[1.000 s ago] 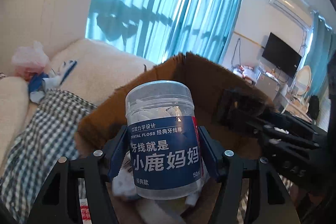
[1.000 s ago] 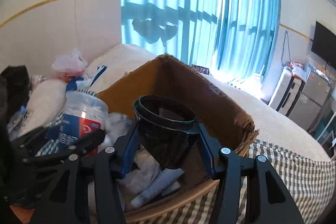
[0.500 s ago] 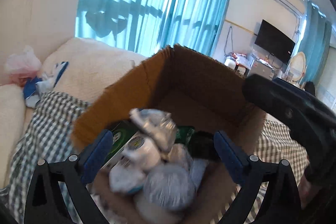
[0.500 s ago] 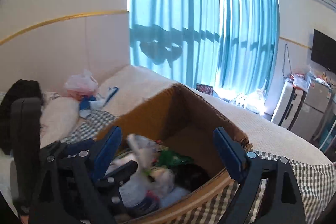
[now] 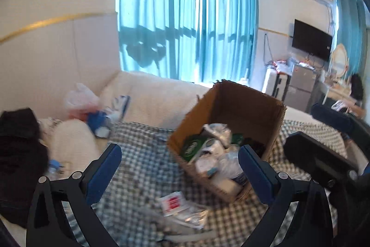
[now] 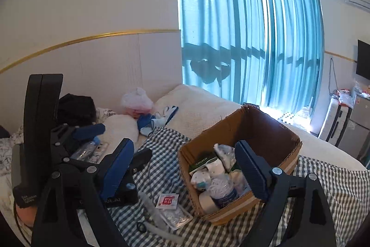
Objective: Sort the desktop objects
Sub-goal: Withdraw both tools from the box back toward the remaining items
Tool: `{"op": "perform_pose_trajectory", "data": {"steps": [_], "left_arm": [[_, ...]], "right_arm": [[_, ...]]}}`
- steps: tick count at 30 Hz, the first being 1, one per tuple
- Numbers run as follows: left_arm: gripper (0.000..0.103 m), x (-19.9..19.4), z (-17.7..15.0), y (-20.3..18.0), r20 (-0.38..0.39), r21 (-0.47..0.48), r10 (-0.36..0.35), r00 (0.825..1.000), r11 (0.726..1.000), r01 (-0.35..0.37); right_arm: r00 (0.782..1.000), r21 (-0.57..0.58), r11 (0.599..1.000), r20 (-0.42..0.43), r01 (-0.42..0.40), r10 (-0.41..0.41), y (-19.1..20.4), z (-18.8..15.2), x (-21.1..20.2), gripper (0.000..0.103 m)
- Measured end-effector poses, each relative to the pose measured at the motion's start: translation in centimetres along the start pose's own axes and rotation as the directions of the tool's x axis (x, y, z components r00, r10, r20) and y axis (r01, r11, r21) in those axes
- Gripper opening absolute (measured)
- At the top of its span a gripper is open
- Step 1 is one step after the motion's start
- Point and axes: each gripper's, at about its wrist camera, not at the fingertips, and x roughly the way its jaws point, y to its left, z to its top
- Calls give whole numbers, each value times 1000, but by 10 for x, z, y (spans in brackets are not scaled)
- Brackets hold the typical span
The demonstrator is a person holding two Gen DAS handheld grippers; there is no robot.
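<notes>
An open cardboard box [image 5: 252, 105] [image 6: 275, 133] sits on a blue-checked cloth [image 5: 148, 154] [image 6: 161, 154] on the bed. It holds several items, among them a dental floss jar [image 6: 222, 189] lying near its front and a green packet [image 5: 193, 147]. My left gripper [image 5: 182, 170] is open and empty, raised in front of the box; it also shows in the right wrist view [image 6: 90, 131]. My right gripper [image 6: 187, 168] is open and empty above the box's near edge. A white sachet with red print [image 5: 173, 200] [image 6: 167, 200] and a clear packet [image 6: 174, 215] lie on the cloth.
Pillows [image 6: 196, 105], a pink plastic bag [image 6: 137, 100], blue cloth items [image 6: 148, 122], a black garment [image 5: 18, 147] and a plastic bottle [image 6: 84, 151] lie at the left. Teal curtains [image 6: 242, 38] hang behind. A small black ring [image 6: 141, 226] lies near the packets.
Both grippers opened: the left let go of the floss jar, the right the black cup, and both dropped into the box. Both grippers then pulled back and up from the box.
</notes>
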Motion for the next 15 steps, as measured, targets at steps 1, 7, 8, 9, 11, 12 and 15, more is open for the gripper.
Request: {"op": "perform_pose_trajectory", "data": {"steps": [1, 7, 8, 9, 11, 12, 15], "left_arm": [[103, -4, -3, 4, -8, 10, 11, 1000, 1000, -11], [103, -1, -32, 33, -84, 0, 45, 995, 999, -45], [103, 3, -41, 38, -101, -10, 47, 994, 999, -48], [103, 11, -51, 43, -127, -25, 45, 991, 999, -48], [103, 24, -71, 49, -170, -43, 35, 985, 998, -43], [103, 30, -80, 50, -183, -50, 33, 982, 998, -43], [103, 53, -110, 52, -229, -64, 24, 973, 997, -39]], "right_arm": [[1000, 8, 1000, -15, 7, -7, 0, -3, -1, 90], [996, 61, 998, -89, 6, 0, -15, -35, 7, 90], [994, 61, 998, -106, 6, 0, -18, -41, 11, 90], [991, 64, 998, -131, 9, 0, -21, -51, 18, 90], [988, 74, 997, -158, 11, 1, -24, -64, 27, 90], [985, 78, 997, -175, 12, 2, -26, -72, 34, 90], [976, 78, 997, -216, 12, 6, -26, -90, 51, 90]]}}
